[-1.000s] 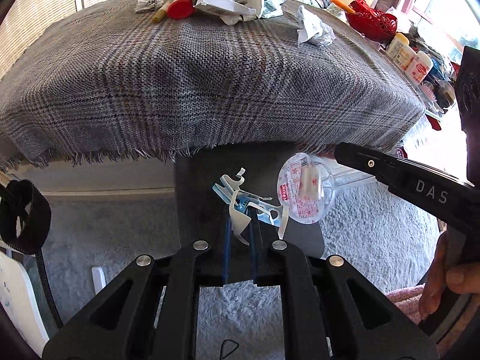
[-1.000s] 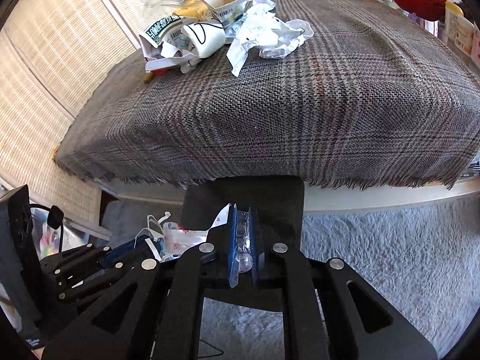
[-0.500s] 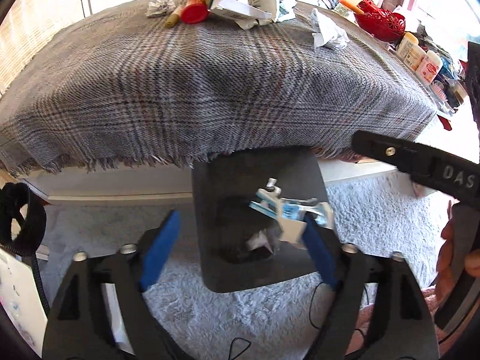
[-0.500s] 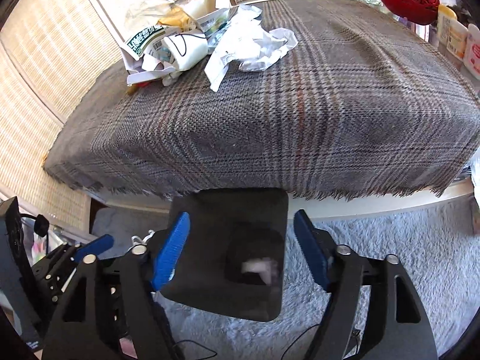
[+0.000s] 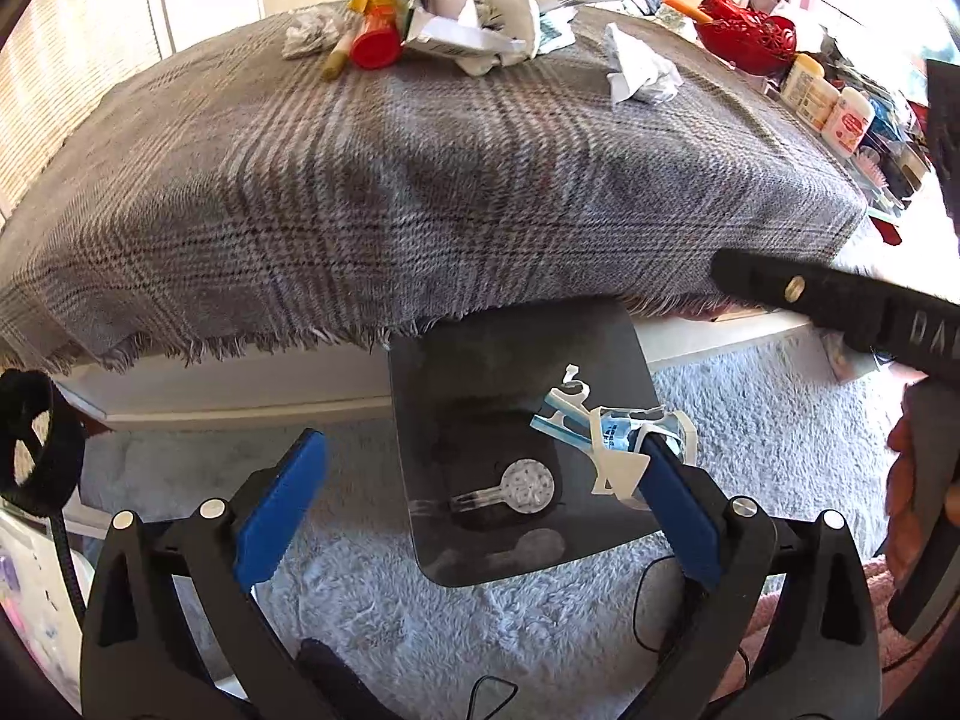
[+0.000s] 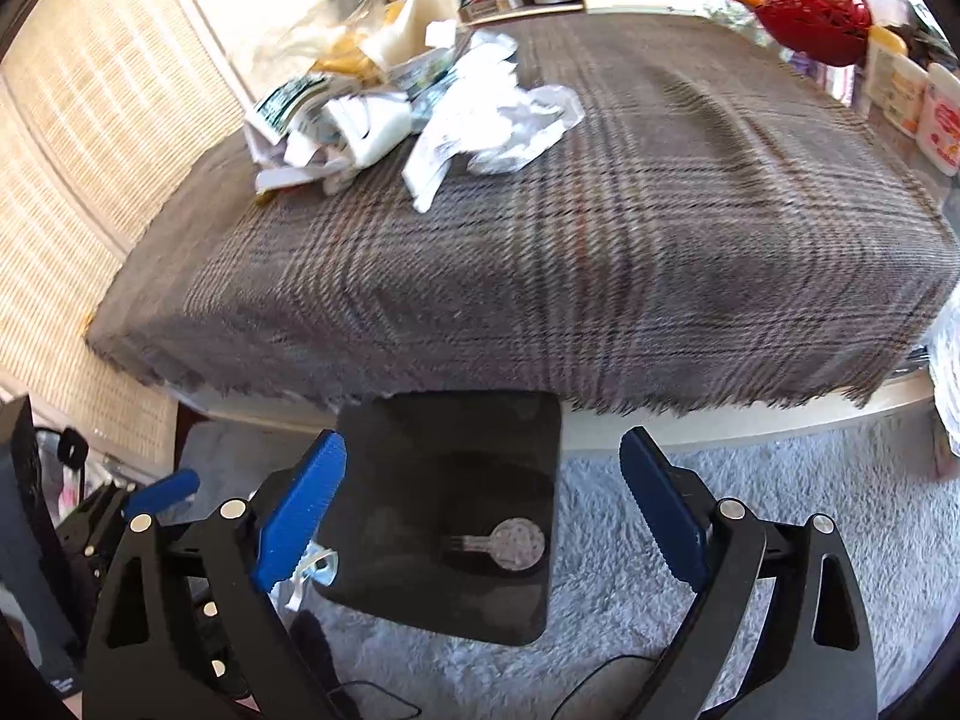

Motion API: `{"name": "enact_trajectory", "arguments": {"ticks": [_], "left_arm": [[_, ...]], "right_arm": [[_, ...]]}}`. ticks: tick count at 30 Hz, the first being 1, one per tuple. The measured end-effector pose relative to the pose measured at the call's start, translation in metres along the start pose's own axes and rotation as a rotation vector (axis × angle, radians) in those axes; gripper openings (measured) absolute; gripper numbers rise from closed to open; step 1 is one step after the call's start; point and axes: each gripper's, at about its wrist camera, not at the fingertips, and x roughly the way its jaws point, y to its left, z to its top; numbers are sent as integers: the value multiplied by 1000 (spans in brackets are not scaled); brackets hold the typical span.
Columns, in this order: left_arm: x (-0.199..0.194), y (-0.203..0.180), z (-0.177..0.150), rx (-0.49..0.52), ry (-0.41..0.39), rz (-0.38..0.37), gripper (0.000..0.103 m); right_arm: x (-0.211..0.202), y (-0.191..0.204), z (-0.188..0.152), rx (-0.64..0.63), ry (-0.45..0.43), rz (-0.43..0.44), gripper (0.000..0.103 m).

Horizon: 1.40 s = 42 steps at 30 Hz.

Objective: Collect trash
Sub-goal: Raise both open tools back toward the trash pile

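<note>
Both grippers over black bin (image 5: pixel 516 360) on rug, below bench (image 5: pixel 420 180) edge.

Left gripper (image 5: pixel 480 498): fingers spread, released; torn white-blue wrapper (image 5: pixel 606 432) clung to right-hand finger (image 5: pixel 678 510), hung over bin mouth, not dropped.

Right gripper (image 6: pixel 480 510): fingers spread, empty.

Round clear lid (image 6: pixel 517 543) lay in bin.

Remaining trash pile (image 6: pixel 384 102) at far bench side, ahead and left of right gripper; left gripper likely nearer.

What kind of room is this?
Probably a lived-in room at home: a low table under a plaid cloth, a shaggy carpet, a black bin beside it, and lotion bottles nearby.
</note>
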Motion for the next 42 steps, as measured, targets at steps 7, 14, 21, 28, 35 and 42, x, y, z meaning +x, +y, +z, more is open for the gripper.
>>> {"name": "enact_trajectory", "arguments": {"ticks": [7, 14, 21, 28, 35, 42], "left_arm": [[1, -3, 4, 12, -21, 12, 95], [1, 3, 8, 7, -49, 48, 95], [-5, 1, 10, 25, -86, 52, 95], [-3, -10, 6, 73, -62, 16, 95], [-7, -2, 9, 30, -58, -29, 95], [-9, -4, 9, 47, -58, -22, 95]], "right_arm": [[7, 9, -4, -19, 40, 40, 93], [9, 9, -5, -17, 63, 70, 93], [13, 12, -7, -15, 88, 96, 93], [17, 17, -3, 0, 96, 128, 93], [26, 27, -5, -23, 127, 130, 93], [26, 21, 1, 7, 112, 107, 93]]}}
